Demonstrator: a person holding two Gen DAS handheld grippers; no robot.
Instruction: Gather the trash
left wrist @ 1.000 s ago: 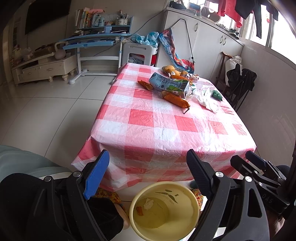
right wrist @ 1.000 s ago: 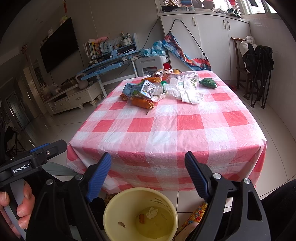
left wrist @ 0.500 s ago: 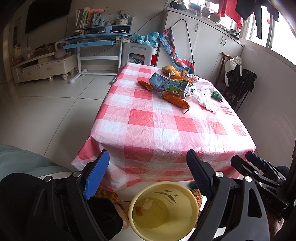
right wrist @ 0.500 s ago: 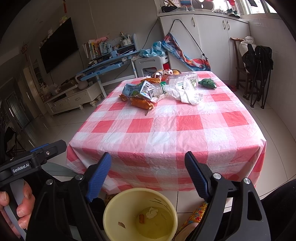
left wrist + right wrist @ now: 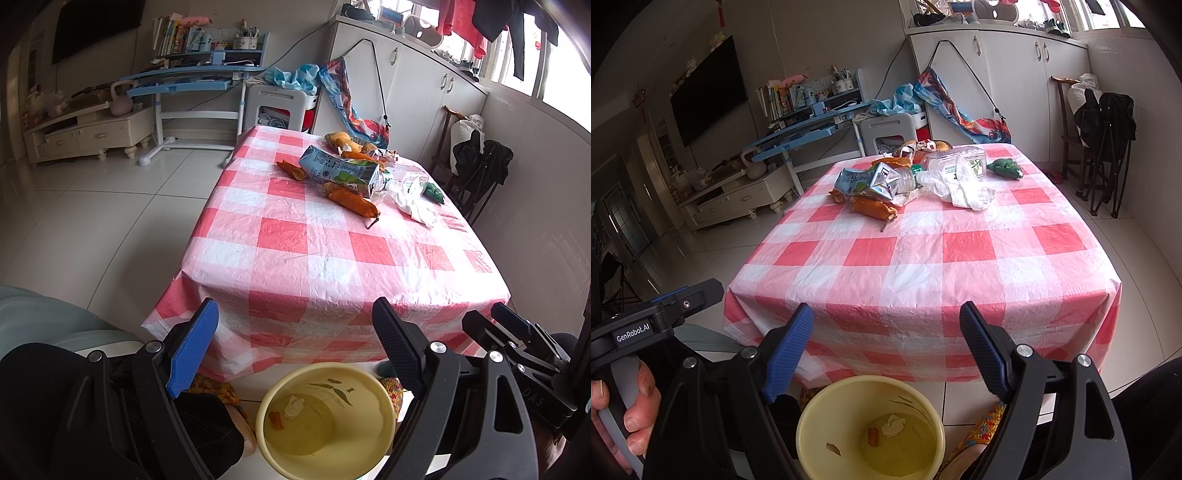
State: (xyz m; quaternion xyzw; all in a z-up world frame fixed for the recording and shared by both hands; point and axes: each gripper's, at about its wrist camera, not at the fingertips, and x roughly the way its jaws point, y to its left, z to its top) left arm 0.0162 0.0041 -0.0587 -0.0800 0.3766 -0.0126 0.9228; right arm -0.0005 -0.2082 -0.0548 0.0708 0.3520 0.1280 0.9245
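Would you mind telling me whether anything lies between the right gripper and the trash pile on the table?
Nothing visible does. The right gripper is open and short of the table's near edge, and only bare checked tablecloth lies between it and the trash pile at the far end.

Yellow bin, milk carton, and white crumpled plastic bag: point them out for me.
Yellow bin [image 5: 812, 424], right wrist view, left rim.
Milk carton [image 5: 332, 169], left wrist view, printed side panel.
White crumpled plastic bag [image 5: 964, 192], right wrist view, middle folds.
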